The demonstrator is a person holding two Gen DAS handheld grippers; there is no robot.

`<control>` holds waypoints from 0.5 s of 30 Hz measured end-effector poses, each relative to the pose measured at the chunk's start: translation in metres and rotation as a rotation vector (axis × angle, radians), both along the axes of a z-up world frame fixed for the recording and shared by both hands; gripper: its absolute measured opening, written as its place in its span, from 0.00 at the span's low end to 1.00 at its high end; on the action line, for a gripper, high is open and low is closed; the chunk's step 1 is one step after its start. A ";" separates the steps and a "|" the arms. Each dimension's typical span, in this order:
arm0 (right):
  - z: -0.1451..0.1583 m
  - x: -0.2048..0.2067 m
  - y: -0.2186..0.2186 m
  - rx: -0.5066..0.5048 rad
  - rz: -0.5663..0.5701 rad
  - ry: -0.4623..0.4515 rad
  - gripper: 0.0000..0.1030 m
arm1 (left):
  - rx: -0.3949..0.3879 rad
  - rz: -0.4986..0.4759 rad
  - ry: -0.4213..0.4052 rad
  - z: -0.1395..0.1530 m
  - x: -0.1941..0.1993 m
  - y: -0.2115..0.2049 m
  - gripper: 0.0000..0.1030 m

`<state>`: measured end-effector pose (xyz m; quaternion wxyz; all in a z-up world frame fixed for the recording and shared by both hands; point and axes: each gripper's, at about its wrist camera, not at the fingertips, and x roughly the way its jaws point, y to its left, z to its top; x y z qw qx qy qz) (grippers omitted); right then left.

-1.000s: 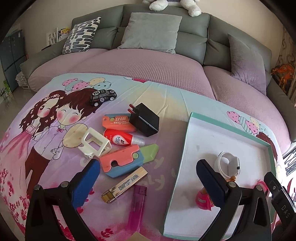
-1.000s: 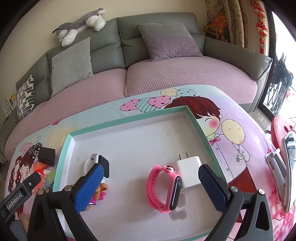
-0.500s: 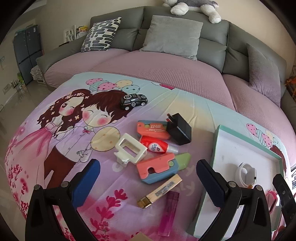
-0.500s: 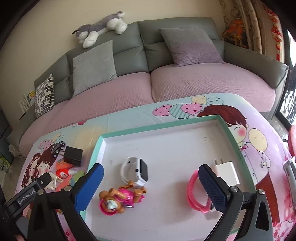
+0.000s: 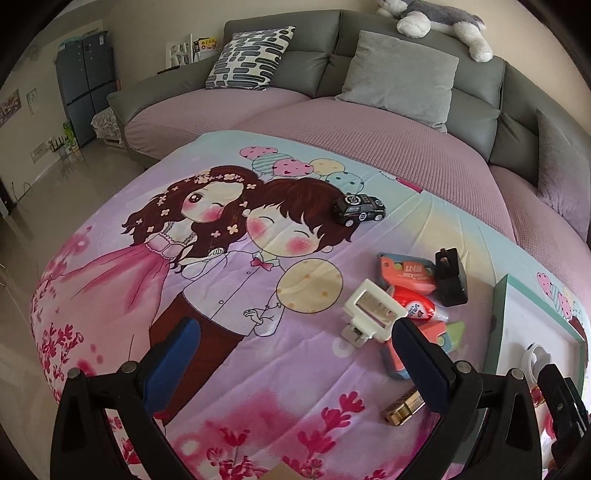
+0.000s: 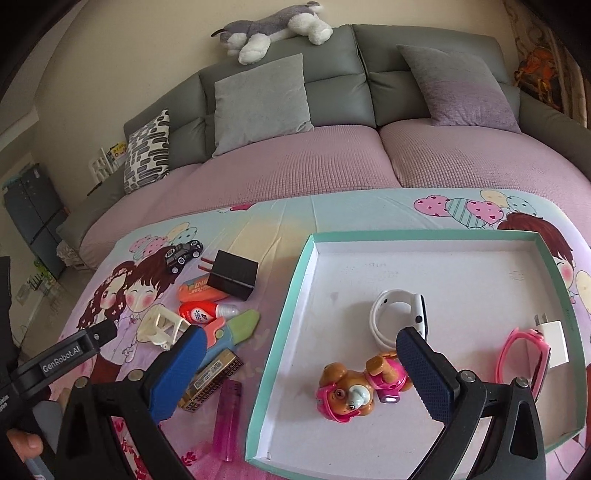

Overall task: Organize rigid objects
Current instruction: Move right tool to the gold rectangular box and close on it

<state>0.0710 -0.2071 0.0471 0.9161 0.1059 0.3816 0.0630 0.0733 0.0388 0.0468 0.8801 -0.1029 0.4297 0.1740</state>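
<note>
On a desk draped in a cartoon-print cloth (image 5: 229, 362) before a grey sofa (image 6: 332, 74), 2 hand-held grippers hover with their jaws spread wide and nothing between them. The left gripper (image 5: 295, 354) hangs over the cloth beside a loose cluster of items: a white clip (image 5: 373, 314), an orange box cutter (image 5: 406, 273), a red-and-white glue bottle (image 5: 417, 308), a black charger (image 5: 450, 280), a gold lighter (image 5: 404, 402), and, a little apart toward the sofa, a black toy car (image 5: 358, 208). The right gripper (image 6: 299, 354) straddles the left wall of a teal-rimmed white tray (image 6: 291, 295). Inside the tray lie a white smartwatch (image 6: 399, 314), a pink-clad puppy figure (image 6: 354, 387), a pink wristband (image 6: 517, 354) and a white plug (image 6: 554, 339), the last 2 touching near the right wall. A pink lighter (image 6: 227, 421) lies on the cloth just outside the tray. A plush dog (image 6: 273, 27) sprawls on the sofa back.
</note>
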 end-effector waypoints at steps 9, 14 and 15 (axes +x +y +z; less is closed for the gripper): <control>-0.007 -0.003 0.045 -0.043 0.116 0.028 1.00 | -0.104 0.012 0.015 -0.012 -0.005 0.038 1.00; -0.014 -0.004 0.076 -0.093 0.216 0.037 1.00 | -0.168 0.061 0.037 -0.026 -0.008 0.062 1.00; -0.017 -0.004 0.081 -0.109 0.234 0.042 1.00 | -0.173 0.065 0.045 -0.030 -0.008 0.065 1.00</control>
